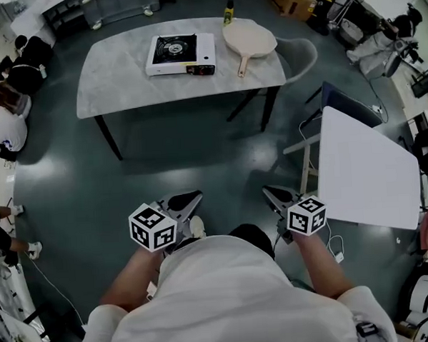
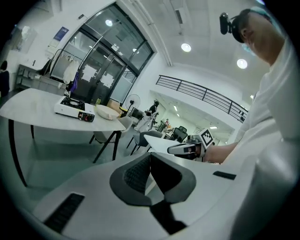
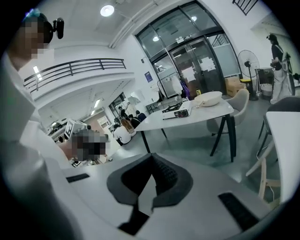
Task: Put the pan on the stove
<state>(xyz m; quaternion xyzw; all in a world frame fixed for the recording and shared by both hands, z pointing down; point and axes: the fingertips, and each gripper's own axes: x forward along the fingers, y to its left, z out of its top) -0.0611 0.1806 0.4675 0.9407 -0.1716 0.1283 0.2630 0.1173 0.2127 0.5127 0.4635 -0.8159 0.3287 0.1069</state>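
Cream-coloured pan (image 1: 248, 38) is sitting on the grey marble-look tabletop (image 1: 116, 79), round and shallow, with its handle (image 1: 243, 63) in the same pale tone pointing roughly toward 6 o'clock in the head view. It's lying at 3 o'clock of the stove (image 1: 181, 54), just beside it, with a sliver of tabletop showing between them, so it's not on the burner yet. The stove is a white single-burner unit with a black top, parked near the middle of the tabletop.

The pan's rim is coming close to the tabletop's far edge, and a small yellow-and-black bottle (image 1: 228, 12) is standing at about 11 o'clock of it. A grey chair (image 1: 301, 55) is tucked in at the table's 3 o'clock end.

A wide stretch of dark teal floor (image 1: 199, 153) is lying between the person and the table at 12 o'clock, and a white table (image 1: 364, 173) is crowding in at 3 o'clock.

The pan's inside is showing only as plain pale surface from here.

Both tools are hanging low by the person's body, well apart from the pan. The left hand-held gripper (image 1: 189, 199) is closed with its pads meeting and nothing between them, and the right hand-held gripper (image 1: 270, 193) is closed the same way.
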